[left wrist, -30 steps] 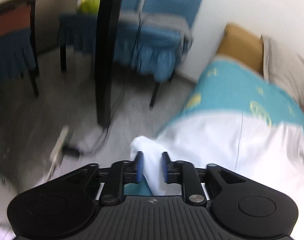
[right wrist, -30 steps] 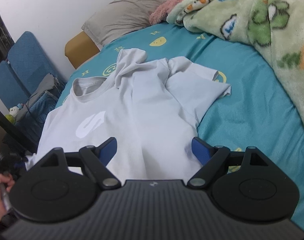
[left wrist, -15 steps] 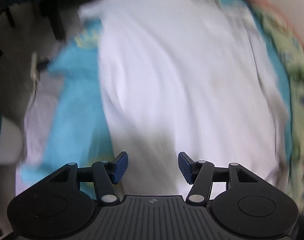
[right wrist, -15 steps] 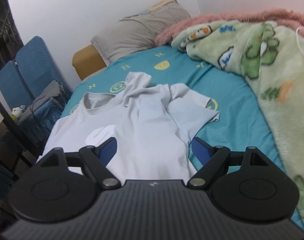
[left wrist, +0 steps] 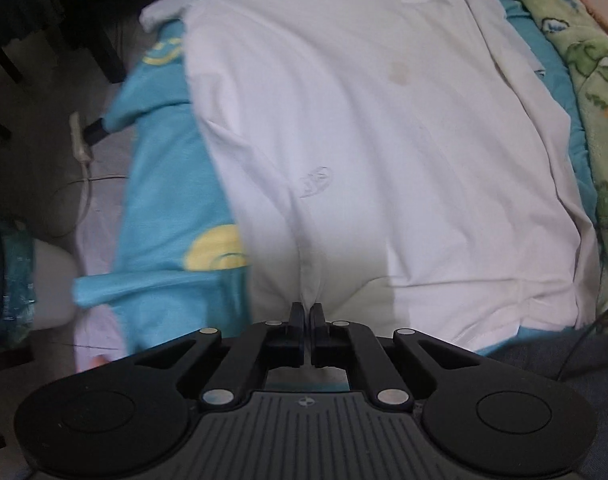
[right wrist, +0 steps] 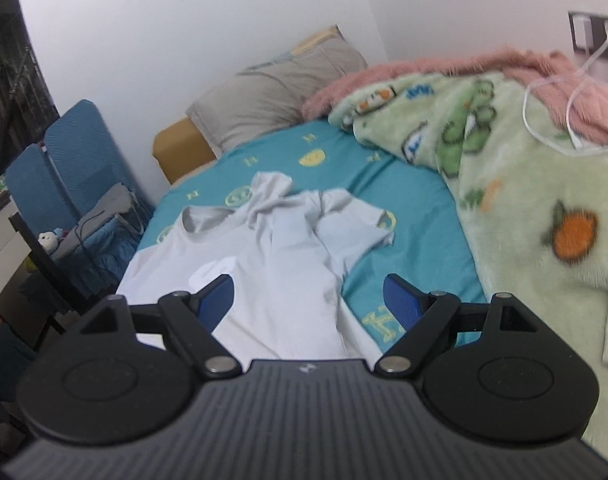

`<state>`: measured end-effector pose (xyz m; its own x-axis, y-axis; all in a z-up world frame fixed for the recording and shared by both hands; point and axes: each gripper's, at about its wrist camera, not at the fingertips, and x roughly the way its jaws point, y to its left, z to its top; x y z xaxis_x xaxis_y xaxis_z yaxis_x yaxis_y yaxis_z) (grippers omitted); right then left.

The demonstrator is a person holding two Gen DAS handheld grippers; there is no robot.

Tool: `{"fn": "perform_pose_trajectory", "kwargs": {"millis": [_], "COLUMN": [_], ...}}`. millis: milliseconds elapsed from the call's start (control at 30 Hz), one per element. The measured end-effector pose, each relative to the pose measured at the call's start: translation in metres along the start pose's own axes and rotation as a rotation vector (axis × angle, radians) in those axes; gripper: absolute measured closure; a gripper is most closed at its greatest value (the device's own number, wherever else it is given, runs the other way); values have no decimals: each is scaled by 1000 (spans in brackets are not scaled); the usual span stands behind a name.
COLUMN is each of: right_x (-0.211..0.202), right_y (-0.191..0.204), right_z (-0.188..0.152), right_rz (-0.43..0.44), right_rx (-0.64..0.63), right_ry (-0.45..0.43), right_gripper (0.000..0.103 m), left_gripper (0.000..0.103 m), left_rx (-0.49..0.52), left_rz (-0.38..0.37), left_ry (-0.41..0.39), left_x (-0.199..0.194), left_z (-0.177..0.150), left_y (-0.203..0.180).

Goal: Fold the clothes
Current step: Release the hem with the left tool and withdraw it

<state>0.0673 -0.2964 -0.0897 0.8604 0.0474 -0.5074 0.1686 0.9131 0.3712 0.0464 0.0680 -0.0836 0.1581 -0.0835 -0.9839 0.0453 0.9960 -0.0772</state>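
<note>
Through the left wrist camera, the left gripper (left wrist: 307, 312) is pinching the near hem of the white T-shirt (left wrist: 368, 128), its jaws pressed together on a small ridge of cloth; the shirt is lying spread over the teal bedsheet (left wrist: 172, 208). Through the right wrist camera, the right gripper (right wrist: 309, 294) is hovering above the bed with its jaws spread wide, gripping nothing, while the T-shirt is lying rumpled between a grey pillow (right wrist: 276, 96) and a green blanket (right wrist: 516, 184).
</note>
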Motion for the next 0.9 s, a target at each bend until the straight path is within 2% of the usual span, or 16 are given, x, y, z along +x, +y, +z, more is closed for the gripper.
{"fn": "perform_pose_trajectory", "kwargs": {"millis": [33,100,200,233,333,400,433,500,633,700,800,900], "right_x": [0,0,-3,-3,-4,-4,-4,-4,-2,0,2,3], "right_y": [0,3,7,9,11,12,12,14,21,25,28,29], "right_z": [0,0,-1,-1,-2,-2,-2,-2,-4,-6,-9,-9], "right_rz": [3,9,24,26,26,33,37,44,56,55,57,59], "right_rx": [1,-8,-23,-28,-36,-39,-41,-45,-65,-84,-104,-99], "right_ry": [5,1,-8,-8,-6,-1,1,3,-3,-15,-37,-57], "right_gripper": [20,20,20,20,20,20,20,20,20,20,20,20], "left_gripper": [100,100,101,101,96,81,76,49,36,24,21,15], "left_rx": [-8,-22,-76,-81,-48,-45,-44,-28,-17,-28,-44,-67], "left_rz": [20,108,230,242,257,241,234,221,177,149,107,79], "left_ry": [10,31,101,116,70,12,-18,-112,-345,-441,-584,-688], "left_x": [-10,-23,-22,-23,-32,-39,-42,-54,-65,-63,-59,-44], "left_z": [0,-9,-19,-22,-19,-12,-8,0,23,34,52,64], "left_y": [8,22,53,53,35,28,24,16,-16,-30,-52,-66]}}
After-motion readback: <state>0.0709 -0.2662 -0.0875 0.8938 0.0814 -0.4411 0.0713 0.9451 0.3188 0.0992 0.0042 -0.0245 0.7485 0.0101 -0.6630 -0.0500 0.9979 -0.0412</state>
